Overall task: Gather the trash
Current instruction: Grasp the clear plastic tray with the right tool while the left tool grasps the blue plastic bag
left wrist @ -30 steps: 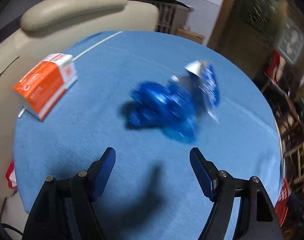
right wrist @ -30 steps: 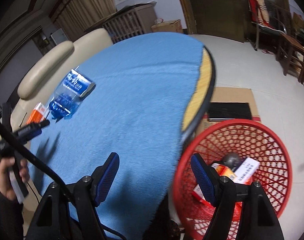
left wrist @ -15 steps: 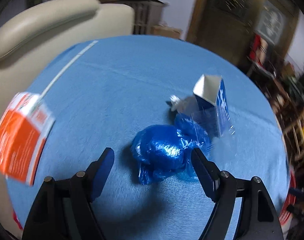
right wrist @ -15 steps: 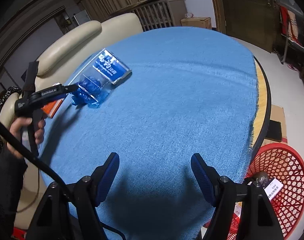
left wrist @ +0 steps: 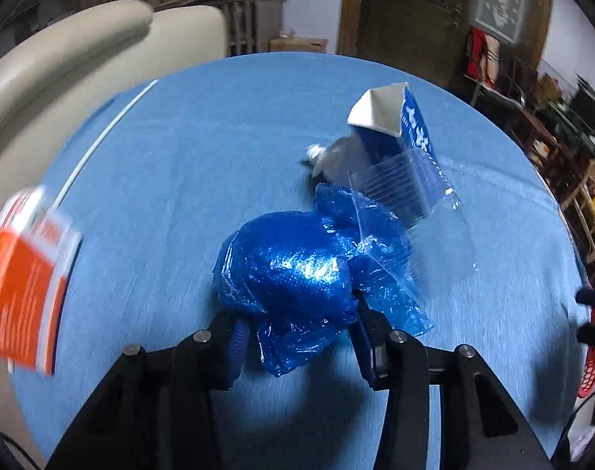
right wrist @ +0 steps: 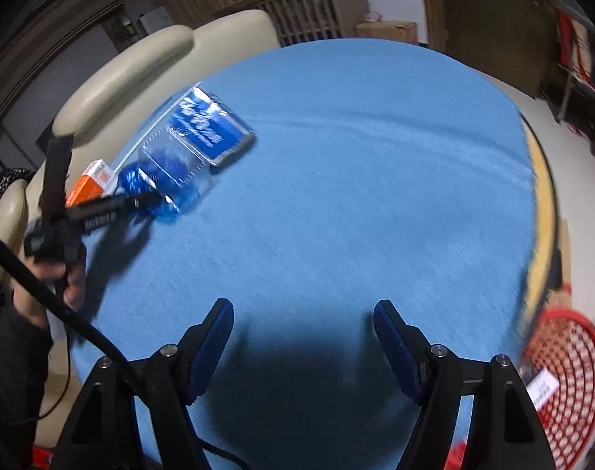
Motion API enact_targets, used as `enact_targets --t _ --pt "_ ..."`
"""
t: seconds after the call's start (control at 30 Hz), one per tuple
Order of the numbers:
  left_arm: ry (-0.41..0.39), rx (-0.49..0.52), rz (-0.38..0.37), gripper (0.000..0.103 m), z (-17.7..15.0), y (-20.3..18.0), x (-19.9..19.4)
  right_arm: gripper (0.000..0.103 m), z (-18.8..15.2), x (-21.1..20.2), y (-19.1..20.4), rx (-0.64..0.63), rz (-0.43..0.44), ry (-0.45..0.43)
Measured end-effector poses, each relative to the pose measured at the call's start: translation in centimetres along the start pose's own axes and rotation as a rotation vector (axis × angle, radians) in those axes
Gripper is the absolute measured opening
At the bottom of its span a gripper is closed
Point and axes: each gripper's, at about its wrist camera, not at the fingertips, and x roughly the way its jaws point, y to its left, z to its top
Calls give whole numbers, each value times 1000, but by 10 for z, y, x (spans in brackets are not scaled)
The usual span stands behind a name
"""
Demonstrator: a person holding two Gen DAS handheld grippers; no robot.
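Already some of the trash is collected: a white carton and other scraps are seen inside the red mesh plastic basket [right wrist: 567, 376], which stands on the floor beside the blue-clothed round tabletop [right wrist: 356, 196]. Three pieces are left on the cloth. The crumpled blue plastic bag [left wrist: 293, 270] is being taken now — the left gripper [left wrist: 297, 337] has just been closing, and its jaws are pressed against the bag's two sides. Just behind the bag a clear plastic package with a blue printed card [left wrist: 407, 156] is lying, touching it. An orange and white cardboard box [left wrist: 23, 290] is resting near the tabletop's edge, apart from both. The right gripper [right wrist: 303, 346] is held wide open over bare cloth — nothing is between its jaws. By this judgement the task is roughly midway.
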Motion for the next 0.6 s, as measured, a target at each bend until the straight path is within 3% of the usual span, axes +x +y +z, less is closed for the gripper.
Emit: enact_targets --t 0.13,0.3,0.5,0.6 --pt "5 -86 63 48 -23 18 -17 77 30 17 35 -100 51 -16" --pt "-18 -117 128 48 -48 42 -46 77 63 36 90 -229 138 -29" --pt "-42 -224 190 48 -73 75 -66 77 75 51 145 -417 191 -16" --pt "-52 -277 200 48 -83 81 -68 77 74 63 156 -407 168 30"
